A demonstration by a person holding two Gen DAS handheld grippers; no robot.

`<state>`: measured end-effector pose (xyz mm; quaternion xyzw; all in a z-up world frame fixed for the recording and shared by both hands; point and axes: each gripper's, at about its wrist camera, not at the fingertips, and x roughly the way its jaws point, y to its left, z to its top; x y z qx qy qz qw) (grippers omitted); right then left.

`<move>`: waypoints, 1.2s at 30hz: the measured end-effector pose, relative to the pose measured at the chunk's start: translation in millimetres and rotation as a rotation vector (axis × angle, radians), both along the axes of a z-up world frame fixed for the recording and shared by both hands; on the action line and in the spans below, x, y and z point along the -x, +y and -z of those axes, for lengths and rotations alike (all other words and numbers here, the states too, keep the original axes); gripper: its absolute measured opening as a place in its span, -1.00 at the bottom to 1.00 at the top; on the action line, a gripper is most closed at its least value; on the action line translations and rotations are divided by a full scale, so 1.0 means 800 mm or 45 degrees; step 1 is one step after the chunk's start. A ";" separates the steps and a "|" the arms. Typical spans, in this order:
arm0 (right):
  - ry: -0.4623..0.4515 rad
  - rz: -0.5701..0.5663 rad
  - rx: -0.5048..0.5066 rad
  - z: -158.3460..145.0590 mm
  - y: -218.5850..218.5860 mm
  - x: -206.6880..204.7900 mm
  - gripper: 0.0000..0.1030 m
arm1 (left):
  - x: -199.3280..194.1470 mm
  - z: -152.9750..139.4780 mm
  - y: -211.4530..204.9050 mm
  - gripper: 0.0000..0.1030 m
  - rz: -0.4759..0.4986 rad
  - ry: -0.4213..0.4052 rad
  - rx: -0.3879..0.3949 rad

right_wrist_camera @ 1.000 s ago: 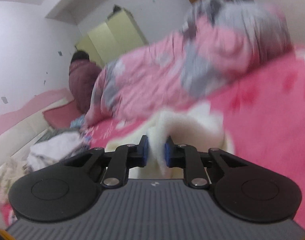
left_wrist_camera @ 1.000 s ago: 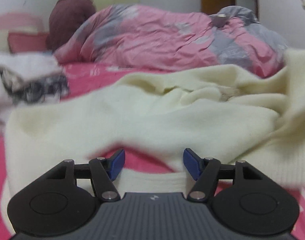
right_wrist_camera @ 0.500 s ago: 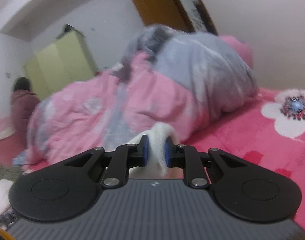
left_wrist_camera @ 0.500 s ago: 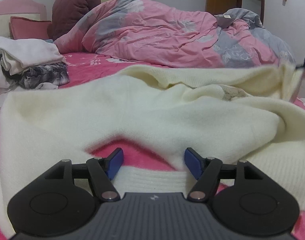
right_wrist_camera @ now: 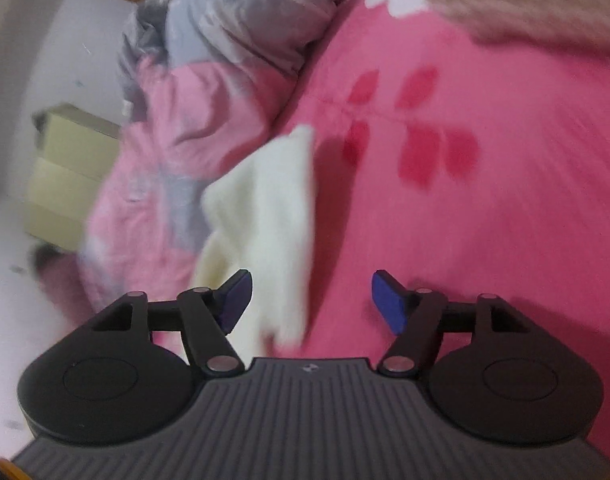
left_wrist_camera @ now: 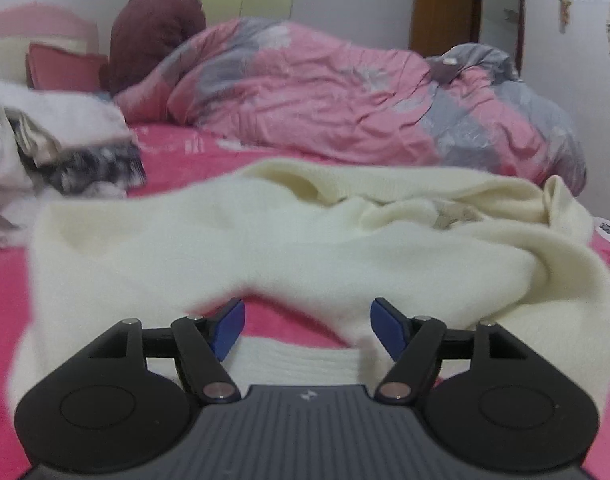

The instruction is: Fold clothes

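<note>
Left wrist view: the left tongs (left_wrist_camera: pixel 307 330) stand open over the ribbed hem of a cream sweater (left_wrist_camera: pixel 297 240) lying crumpled on the pink bed sheet (left_wrist_camera: pixel 193 152). Right wrist view: the right tongs (right_wrist_camera: pixel 311 300) are spread wide, holding nothing, and a cream sweater part (right_wrist_camera: pixel 273 216) lies on the sheet just ahead of them, beside the pink-grey quilt (right_wrist_camera: pixel 201 112).

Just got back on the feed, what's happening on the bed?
A person is folding a cream sweater on the pink bedsheet. Both hand-held grippers are open. The left one hovers over the sweater's hem, gripping nothing. The right one holds nothing; a cream sweater piece lies in front of it.
</note>
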<state>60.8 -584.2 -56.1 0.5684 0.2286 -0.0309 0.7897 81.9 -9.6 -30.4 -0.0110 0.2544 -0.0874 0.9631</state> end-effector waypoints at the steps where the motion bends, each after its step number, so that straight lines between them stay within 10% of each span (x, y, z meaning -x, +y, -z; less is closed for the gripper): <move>1: -0.040 -0.026 -0.062 0.001 0.008 0.018 0.36 | 0.010 -0.005 0.001 0.45 0.004 -0.016 -0.014; 9: -0.234 -0.475 -0.387 0.040 0.149 0.038 0.47 | 0.063 -0.028 0.052 0.79 -0.222 0.021 -0.103; 15: -0.224 -0.679 0.041 0.039 0.255 0.016 0.46 | 0.042 -0.001 0.066 0.80 -0.292 0.177 -0.160; 23: -0.224 -0.740 0.446 0.023 0.311 0.013 0.46 | 0.041 0.001 0.065 -0.60 -0.388 0.059 -0.143; 36: -0.243 -0.706 0.511 0.031 0.314 0.020 0.48 | -0.061 -0.103 0.097 -0.73 -0.512 -0.390 -0.135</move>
